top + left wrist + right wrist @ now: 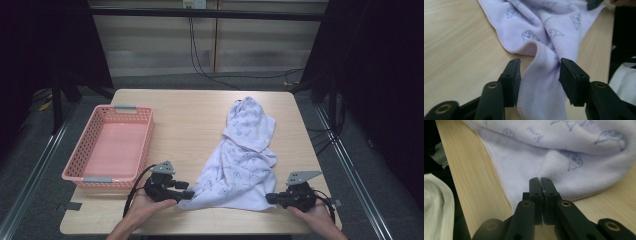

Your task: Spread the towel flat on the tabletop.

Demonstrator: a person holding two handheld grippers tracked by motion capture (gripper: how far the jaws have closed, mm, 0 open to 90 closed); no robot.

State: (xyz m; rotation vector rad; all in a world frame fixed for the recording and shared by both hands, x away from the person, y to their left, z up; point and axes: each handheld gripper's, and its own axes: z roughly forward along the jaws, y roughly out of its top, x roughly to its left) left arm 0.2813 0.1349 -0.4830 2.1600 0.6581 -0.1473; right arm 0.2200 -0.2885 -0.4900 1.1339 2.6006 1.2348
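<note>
A pale wooden table (190,125) stands in a dim room, with dark curtains at the sides and cables trailing over the grey floor behind it. A lilac towel (240,160) printed with small figures lies crumpled on it, its near edge stretched between the two tongs at the person's side. The left tongs (186,195) sit at the towel's left corner; in the left gripper view the jaws stand about half open with a fold of the cloth (541,85) running between them, and the right-hand pad touches the fold while the left-hand one stands just off it, so this corner is not gripped. The right tongs (270,198) are at the right corner, jaws closed flat together; in the right gripper view the tips (540,185) pinch the hem of the towel (549,160). To do this well, the left jaws should probably close on the hem itself, not on the thick bunched fold, so both corners are held alike before the cloth is lifted or spread. A pink basket (75,170) stands empty just beyond the left tongs, near enough that a wide sweep of that hand could knock it. The table's near edge is close too, and the towel's far end lies heaped and may drag.
</note>
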